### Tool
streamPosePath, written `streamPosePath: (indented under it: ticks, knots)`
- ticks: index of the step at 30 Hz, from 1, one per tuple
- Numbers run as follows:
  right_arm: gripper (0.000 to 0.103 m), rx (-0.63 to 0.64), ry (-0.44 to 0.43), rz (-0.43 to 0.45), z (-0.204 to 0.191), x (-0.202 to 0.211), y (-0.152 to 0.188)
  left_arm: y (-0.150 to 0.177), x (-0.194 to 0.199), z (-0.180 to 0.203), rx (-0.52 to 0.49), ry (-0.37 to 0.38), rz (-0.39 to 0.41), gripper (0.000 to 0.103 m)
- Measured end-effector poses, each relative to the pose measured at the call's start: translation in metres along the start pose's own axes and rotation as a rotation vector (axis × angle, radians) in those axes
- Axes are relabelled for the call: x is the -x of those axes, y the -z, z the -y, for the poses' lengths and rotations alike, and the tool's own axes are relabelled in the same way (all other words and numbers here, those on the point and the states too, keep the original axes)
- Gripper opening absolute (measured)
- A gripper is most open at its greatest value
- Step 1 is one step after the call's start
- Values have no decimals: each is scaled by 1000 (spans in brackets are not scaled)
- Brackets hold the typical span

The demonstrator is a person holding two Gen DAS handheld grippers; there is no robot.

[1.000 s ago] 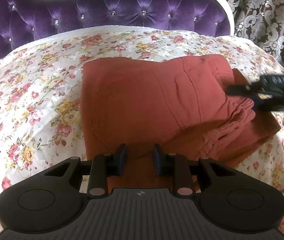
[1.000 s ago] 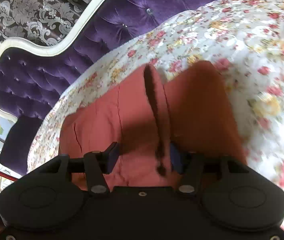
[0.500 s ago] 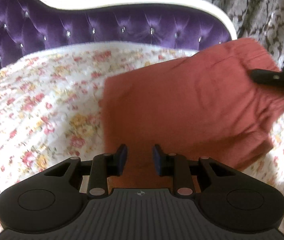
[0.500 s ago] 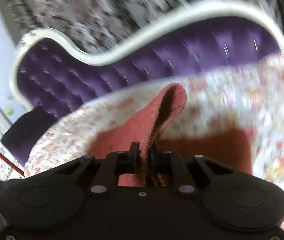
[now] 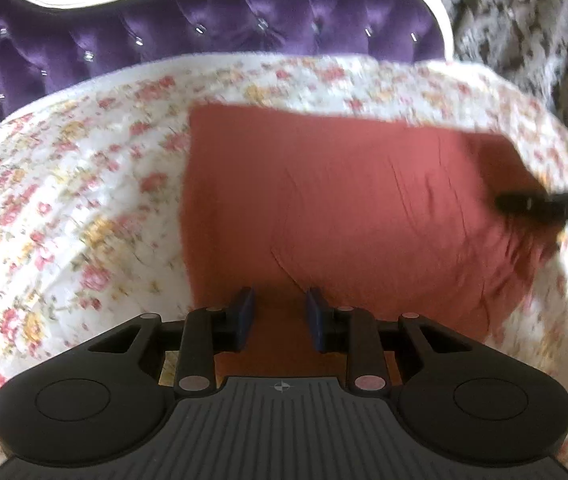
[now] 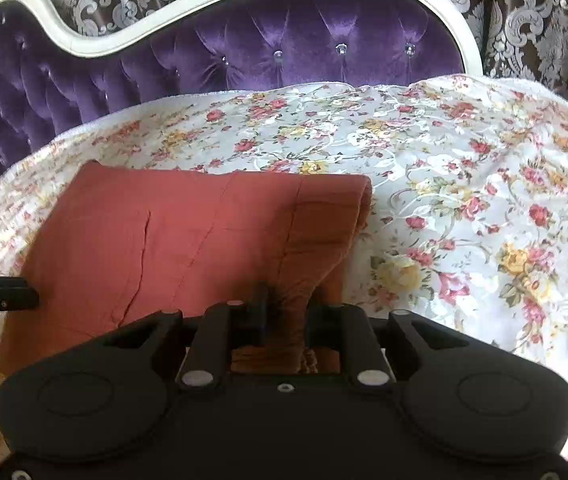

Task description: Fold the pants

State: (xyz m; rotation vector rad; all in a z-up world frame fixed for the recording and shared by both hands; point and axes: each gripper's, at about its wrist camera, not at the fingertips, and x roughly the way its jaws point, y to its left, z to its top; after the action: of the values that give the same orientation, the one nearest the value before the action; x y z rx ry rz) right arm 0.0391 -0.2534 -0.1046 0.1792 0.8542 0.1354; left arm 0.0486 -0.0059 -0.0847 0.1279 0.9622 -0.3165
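The rust-red pants [image 5: 343,200] lie folded into a rectangle on the floral bedspread [image 5: 64,208]. My left gripper [image 5: 280,316] is open, its blue pads over the near edge of the pants, holding nothing. My right gripper [image 6: 284,312] has its jaws around a fold of the pants [image 6: 188,236] at their right end, with cloth between the fingers. The right gripper also shows in the left wrist view [image 5: 543,204] at the pants' right edge. The left gripper's tip shows in the right wrist view [image 6: 0,296] at the pants' left edge.
A purple tufted headboard [image 6: 284,52] with a white frame stands behind the bedspread [image 6: 463,184]. Patterned brown and silver curtains [image 6: 543,20] hang behind it. Bedspread stretches out to the left and right of the pants.
The right gripper had lifted the pants' right end up and has brought it back down, so the pants lie flat as a smoother rectangle. The left gripper stayed open at the near edge.
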Motion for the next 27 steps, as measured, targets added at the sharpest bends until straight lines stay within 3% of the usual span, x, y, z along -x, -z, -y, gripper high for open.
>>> streamPosePath:
  ticks: [4, 8, 10, 12, 14, 21, 27]
  knots:
    - [24, -12, -3, -1, 4, 0, -1, 5, 3, 3, -20, -26, 9, 28]
    - [33, -33, 7, 2, 6, 12, -9, 14, 10, -5, 15, -9, -14, 28]
    - [35, -27, 60, 49, 3, 25, -16, 21, 14, -5, 28, -10, -11, 28]
    - [44, -1, 119, 106, -2, 35, -24, 24, 16, -4, 30, -14, -4, 28]
    - [44, 15, 132, 149, -7, 42, -35, 23, 14, -3, 33, -17, -2, 28]
    - [44, 100, -189, 149, -64, 14, -84, 27, 14, -9, 136, -1, 18, 28]
    - [44, 175, -387, 39, -132, -53, -109, 37, 17, -2, 173, -39, 78, 28]
